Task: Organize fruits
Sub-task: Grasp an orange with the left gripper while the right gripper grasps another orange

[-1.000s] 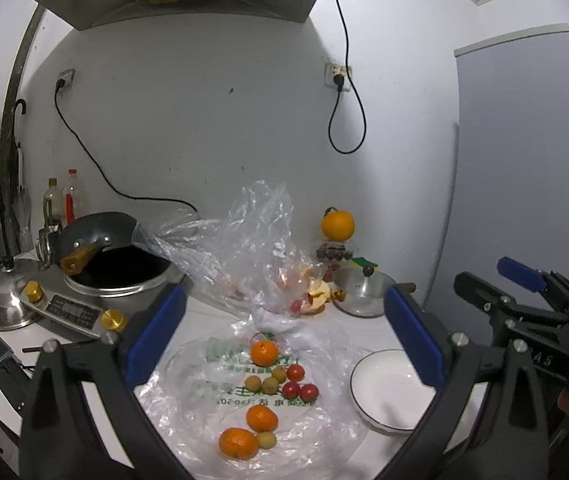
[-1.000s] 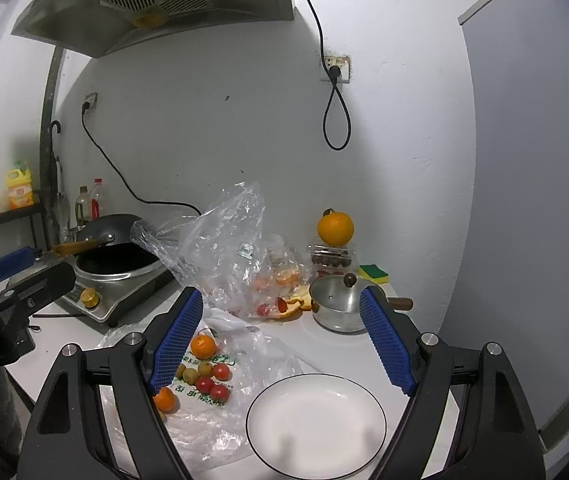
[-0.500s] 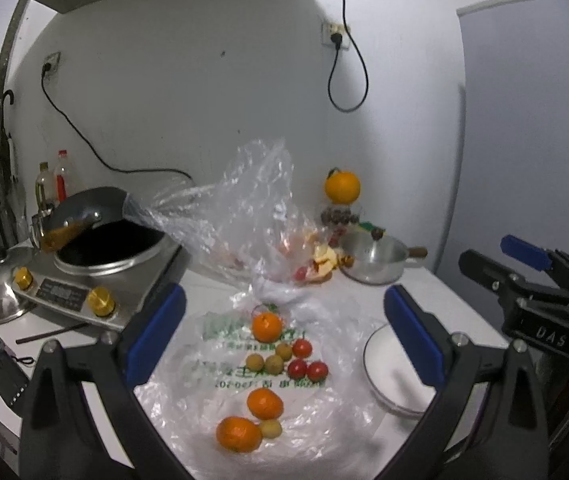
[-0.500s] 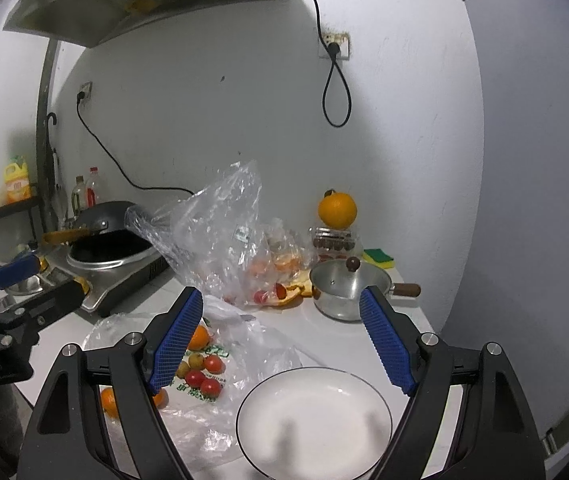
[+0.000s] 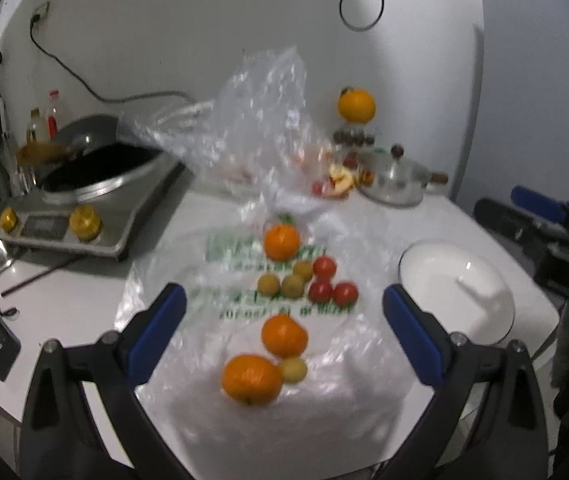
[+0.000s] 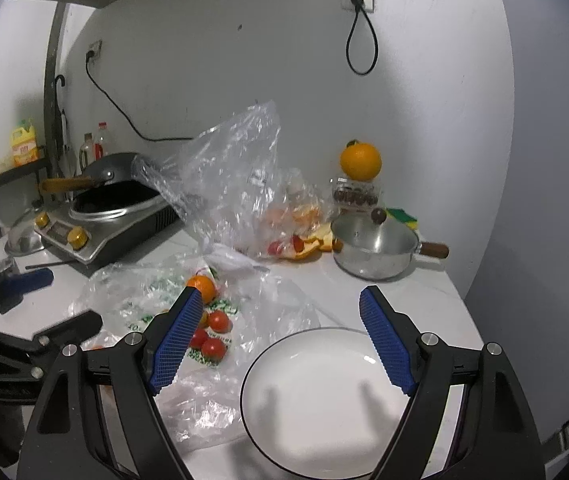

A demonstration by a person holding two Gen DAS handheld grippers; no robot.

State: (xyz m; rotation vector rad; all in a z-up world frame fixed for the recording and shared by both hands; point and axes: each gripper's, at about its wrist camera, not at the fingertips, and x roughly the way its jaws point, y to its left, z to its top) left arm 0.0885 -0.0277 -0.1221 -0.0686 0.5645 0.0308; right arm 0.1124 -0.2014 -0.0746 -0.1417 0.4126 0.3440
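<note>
Left gripper (image 5: 284, 322) spread wide, blue fingers (image 5: 156, 330) gripping nothing, hovering over a flattened plastic bag (image 5: 244, 408) on the white tabletop (image 5: 84, 292). On that bag, counted from the left wrist view: three oranges, at 12 o'clock (image 5: 281, 241), at centre (image 5: 284, 336) and at 6 o'clock (image 5: 251, 379); three red tomatoes (image 5: 332, 290) bunched at 1 o'clock of the centre orange; four small yellow-green fruits, three in a cluster (image 5: 286, 283) just left of the tomatoes and one (image 5: 293, 369) touching the nearest orange at its 3 o'clock side.

Right gripper (image 6: 280, 336) likewise wide apart, fingers (image 6: 384, 344) holding nothing, poised above one white plate (image 6: 312, 432) with a dark rim, bare, lying at 3 o'clock of the bag.

Beyond, at 12 o'clock: one crumpled clear bag (image 6: 236, 184) standing up with fruit scraps inside, orange peel (image 6: 312, 246) beside it, one steel pot (image 6: 372, 244) with a lid and wooden handle, one large orange (image 6: 360, 162) perched on a clear box (image 6: 354, 196). At 10 o'clock: one induction cooker (image 6: 100, 236) carrying a black wok (image 6: 112, 196).
</note>
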